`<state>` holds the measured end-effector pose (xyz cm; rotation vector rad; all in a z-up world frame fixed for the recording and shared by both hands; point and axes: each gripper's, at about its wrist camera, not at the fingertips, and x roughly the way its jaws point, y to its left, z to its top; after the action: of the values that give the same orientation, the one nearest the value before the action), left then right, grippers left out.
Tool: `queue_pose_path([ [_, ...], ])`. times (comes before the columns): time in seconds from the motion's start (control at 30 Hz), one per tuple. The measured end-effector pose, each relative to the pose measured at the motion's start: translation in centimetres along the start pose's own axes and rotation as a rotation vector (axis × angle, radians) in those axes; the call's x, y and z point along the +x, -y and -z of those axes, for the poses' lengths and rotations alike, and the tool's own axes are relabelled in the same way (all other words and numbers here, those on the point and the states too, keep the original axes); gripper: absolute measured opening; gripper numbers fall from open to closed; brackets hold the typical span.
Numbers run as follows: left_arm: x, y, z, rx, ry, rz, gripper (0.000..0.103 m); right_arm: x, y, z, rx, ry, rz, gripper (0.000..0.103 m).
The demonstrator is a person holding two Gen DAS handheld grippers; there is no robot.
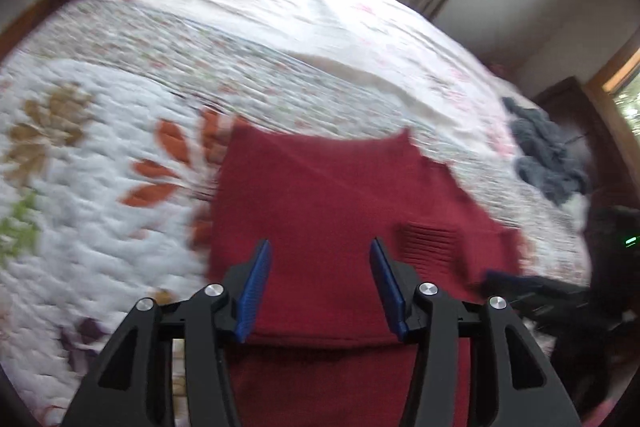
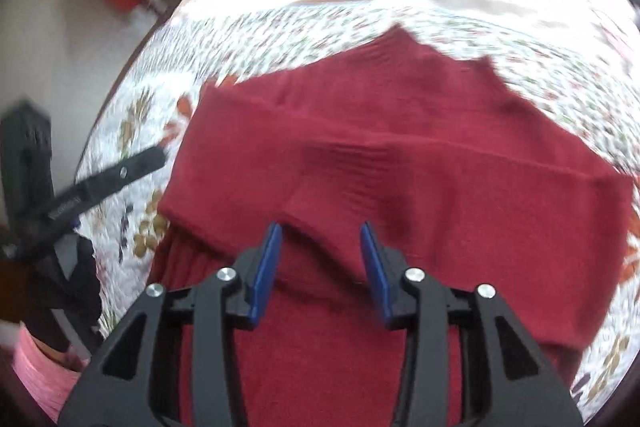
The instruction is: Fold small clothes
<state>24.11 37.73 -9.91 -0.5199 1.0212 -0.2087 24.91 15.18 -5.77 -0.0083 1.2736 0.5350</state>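
We see a red knit sweater [image 1: 320, 195] lying partly folded on the bed's floral quilt [image 1: 100, 155], one layer turned over another with a ribbed edge showing. Our left gripper [image 1: 320, 247] hangs over it with its blue pads spread wide and nothing between them. Our right gripper [image 2: 320, 229] is likewise parted, empty, above a fold of the sweater. A grey garment [image 1: 544, 155] lies well apart near the quilt's far edge. The lettering on the other gripper's black finger [image 2: 100, 187] is too blurred to read.
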Motion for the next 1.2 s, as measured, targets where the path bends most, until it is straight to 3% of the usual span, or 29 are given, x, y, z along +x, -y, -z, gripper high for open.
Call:
queue_pose_path([
  [0.07,1.5,-0.5,0.1,-0.02,-0.037,0.007,0.051,1.7,-1.0,0.0,-0.038,-0.032,0.039,0.051],
  [0.17,3.5,-1.5,0.5,-0.031,-0.076,-0.04,0.051,3.9,-1.4,-0.2,-0.062,-0.072,0.1,0.051],
  [0.23,4.4,-2.4,1.0,-0.055,-0.089,-0.037,0.051,5.2,-1.0,0.0,-0.065,-0.099,0.15,0.041],
  [0.27,4.7,-2.5,1.2,-0.059,-0.088,-0.033,0.051,5.5,-0.8,0.0,-0.064,-0.099,0.159,0.03],
  [0.37,4.6,-2.6,1.5,-0.051,-0.08,-0.025,0.051,4.7,0.6,0.2,-0.003,-0.072,0.108,0.007],
  [0.5,4.3,-2.4,1.7,-0.031,-0.08,-0.037,0.051,1.2,4.2,1.1,0.144,0.013,0.016,0.007],
  [0.67,4.7,-2.4,1.8,-0.033,-0.076,-0.042,0.051,-2.8,9.3,3.3,0.305,0.094,-0.008,0.007],
  [0.93,5.1,-2.2,2.0,-0.018,-0.068,-0.063,0.051,-2.5,15.8,7.6,0.495,0.058,-0.057,0.008],
  [1.07,5.2,-2.1,1.9,-0.006,-0.07,-0.069,0.051,-2.0,16.7,9.0,0.517,0.045,-0.076,0.019],
  [1.2,4.4,-1.0,1.7,0.015,-0.062,-0.087,0.051,-2.3,17.3,8.8,0.545,0.073,-0.128,0.042],
])
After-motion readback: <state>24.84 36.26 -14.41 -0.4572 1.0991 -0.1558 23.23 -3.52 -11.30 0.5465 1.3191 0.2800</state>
